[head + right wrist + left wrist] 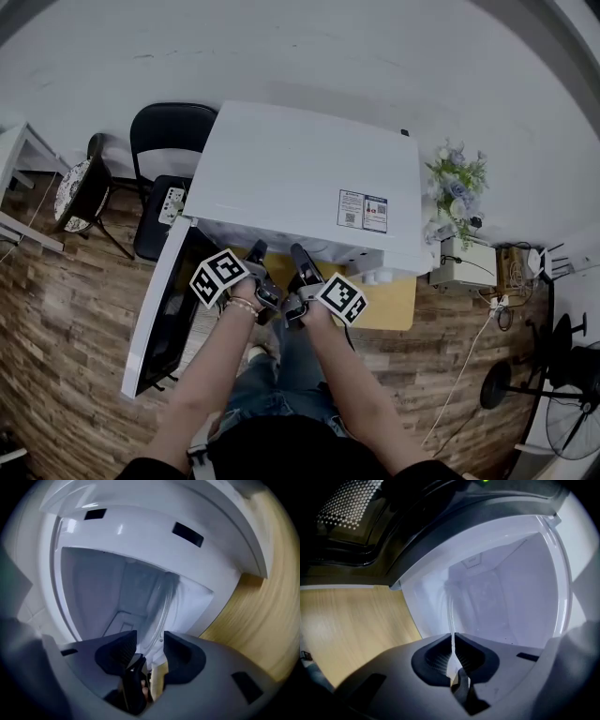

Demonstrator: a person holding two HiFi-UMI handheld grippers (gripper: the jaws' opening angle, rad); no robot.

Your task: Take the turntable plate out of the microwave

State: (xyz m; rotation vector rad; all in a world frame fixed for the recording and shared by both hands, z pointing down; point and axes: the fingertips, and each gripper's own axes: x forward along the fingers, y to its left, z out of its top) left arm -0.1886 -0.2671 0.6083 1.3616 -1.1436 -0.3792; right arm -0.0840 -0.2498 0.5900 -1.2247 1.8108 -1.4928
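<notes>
The white microwave (309, 178) stands on a wooden table (394, 305), its door (159, 319) swung open to the left. Both grippers reach into its opening. The glass turntable plate (451, 616) shows edge-on as a thin pale line inside the white cavity (511, 588). My left gripper (453, 641) is shut on the plate's rim. In the right gripper view the plate's rim (161, 602) runs between the pads of my right gripper (150, 641), whose jaws stand apart with a gap on each side. In the head view the left gripper (257, 255) and right gripper (300, 255) sit side by side.
A black chair (169, 141) stands behind the microwave's left side. A flower vase (457, 178) and a white box (464, 262) sit to the right. A standing fan (572, 403) is on the wood floor at far right.
</notes>
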